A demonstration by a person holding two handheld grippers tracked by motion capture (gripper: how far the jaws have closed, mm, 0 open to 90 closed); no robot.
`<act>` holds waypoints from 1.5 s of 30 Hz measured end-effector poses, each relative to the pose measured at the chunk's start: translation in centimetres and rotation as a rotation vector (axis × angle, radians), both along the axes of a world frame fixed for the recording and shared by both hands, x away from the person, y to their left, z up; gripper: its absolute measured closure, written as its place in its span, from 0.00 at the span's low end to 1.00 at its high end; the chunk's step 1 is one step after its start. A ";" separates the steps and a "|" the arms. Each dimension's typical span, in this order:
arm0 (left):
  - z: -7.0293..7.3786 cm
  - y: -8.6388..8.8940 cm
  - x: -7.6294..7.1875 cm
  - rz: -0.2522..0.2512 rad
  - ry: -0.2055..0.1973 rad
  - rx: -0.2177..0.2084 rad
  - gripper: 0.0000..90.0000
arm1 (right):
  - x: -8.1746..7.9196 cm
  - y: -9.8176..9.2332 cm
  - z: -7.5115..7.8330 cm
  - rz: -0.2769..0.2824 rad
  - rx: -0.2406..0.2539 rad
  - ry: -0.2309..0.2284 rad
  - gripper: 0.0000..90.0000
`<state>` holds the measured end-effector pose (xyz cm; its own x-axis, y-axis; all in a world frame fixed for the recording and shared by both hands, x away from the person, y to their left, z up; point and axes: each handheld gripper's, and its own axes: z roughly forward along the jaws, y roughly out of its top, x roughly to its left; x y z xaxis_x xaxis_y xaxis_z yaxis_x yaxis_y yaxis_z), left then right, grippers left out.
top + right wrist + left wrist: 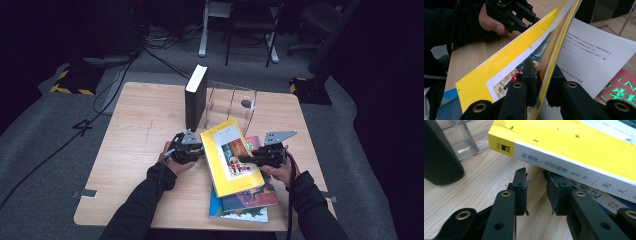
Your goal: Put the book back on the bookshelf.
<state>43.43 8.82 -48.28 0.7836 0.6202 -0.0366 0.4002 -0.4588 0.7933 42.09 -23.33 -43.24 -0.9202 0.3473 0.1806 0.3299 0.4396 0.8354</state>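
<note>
Yellow book (pixel 231 156): lies on top of a small stack of books near the front edge of the table (pixel 135 150), tilted, its spine toward the left gripper.
Cover (pixel 506 67): lifted off the first white page (pixel 594 57), pinched by one edge.
Right gripper (pixel 541 82): jaws clamped on the front cover alone, not on the whole book.
Left gripper (pixel 536 182): jaws apart, nothing between them, tips just under the spine (pixel 574 167).
Stack below: a red book (pixel 621 92) and a blue one (pixel 240 212), both partly covered.
Further back: a black book (pixel 196 97) upright against a clear rack (pixel 232 102).
Risk: lifting by the cover alone could bend or tear it, since the pages hang free.
Risk: the left jaws could slip off the spine and push the stack askew.
</note>
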 end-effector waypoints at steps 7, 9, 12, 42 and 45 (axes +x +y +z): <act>0.3 0.4 0.7 0.046 0.013 -0.057 0.58 | -0.6 -0.2 0.2 0.009 0.058 -0.023 0.92; 0.6 0.6 0.8 0.042 0.012 -0.075 0.58 | -0.8 -0.1 0.4 0.013 0.065 -0.034 0.93; 1.6 0.8 0.6 0.010 -0.028 -0.093 0.67 | -1.2 -0.2 0.8 0.020 0.077 -0.054 0.93; 12.7 -2.4 -1.9 -0.166 -0.247 -0.084 1.00 | -2.7 -0.5 4.8 0.015 0.058 -0.254 0.93; 13.5 -2.6 -2.0 -0.173 -0.262 -0.082 1.00 | -2.9 -0.7 4.8 -0.008 0.075 -0.280 0.96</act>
<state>41.41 6.20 -34.83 0.8665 0.4803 0.1357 0.0995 -0.4327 0.8961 39.24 -24.02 -38.39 -0.9353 0.3497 -0.0544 0.0852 0.3718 0.9244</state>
